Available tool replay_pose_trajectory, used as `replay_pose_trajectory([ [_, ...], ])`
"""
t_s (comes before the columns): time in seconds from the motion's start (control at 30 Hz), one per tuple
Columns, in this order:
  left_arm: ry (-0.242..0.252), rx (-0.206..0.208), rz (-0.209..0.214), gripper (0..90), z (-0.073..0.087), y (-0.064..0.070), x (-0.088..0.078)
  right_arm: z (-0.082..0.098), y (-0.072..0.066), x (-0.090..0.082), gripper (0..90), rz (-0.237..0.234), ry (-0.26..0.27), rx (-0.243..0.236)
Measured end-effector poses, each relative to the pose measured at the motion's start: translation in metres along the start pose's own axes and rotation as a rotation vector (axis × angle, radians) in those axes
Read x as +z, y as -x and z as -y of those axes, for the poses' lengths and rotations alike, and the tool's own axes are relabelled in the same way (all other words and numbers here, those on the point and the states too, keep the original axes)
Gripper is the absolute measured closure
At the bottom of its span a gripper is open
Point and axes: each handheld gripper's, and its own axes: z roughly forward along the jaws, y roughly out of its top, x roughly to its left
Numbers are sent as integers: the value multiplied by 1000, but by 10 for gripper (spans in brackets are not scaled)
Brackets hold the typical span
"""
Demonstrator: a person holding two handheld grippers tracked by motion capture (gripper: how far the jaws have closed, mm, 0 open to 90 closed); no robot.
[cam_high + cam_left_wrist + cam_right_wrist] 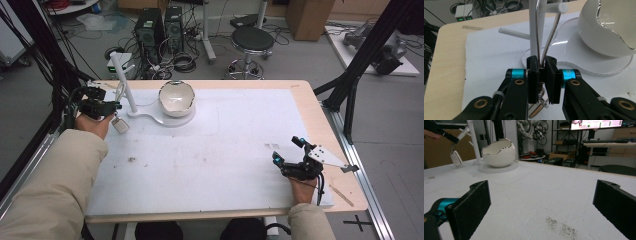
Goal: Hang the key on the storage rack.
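High view: a person sits at a wooden table (305,102) covered by a white mat (225,140). At the far left, the left gripper (116,106) holds a metal strap from which a white key fob (120,125) hangs, just left of a white peg stand (124,75). A white eggshell-shaped bowl (176,98) sits on the stand's round base. The right gripper (286,152) rests near the right edge, well apart.

Left gripper view: the jaws are narrow, clamped on the silver strap (549,37), whose long axis runs up towards a peg. The fob hangs below, mostly hidden.

Right gripper view: the jaws stand wide with nothing between them. Far left, the fob (455,158) hangs upright, long axis vertical, beside the bowl (497,152).
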Motion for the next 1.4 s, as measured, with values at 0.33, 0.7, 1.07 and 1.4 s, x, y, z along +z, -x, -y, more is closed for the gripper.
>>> replay_pose_trajectory([
  [0.33, -13, -19, 4, 816, 7, -2, 10, 0, 0, 0, 5, 3, 2, -8],
  [0.7, 114, 57, -39, 597, 23, -4, 4, 0, 1, 0, 5, -1, 3, -4],
  [1.07, 306, 157, 229, 231, 39, 0, -36, 0, 0, 0, 5, 0, -1, 0],
  [1.4, 438, 198, 380, 17, 74, 12, -62, 0, 0, 0, 4, 1, 2, -6],
])
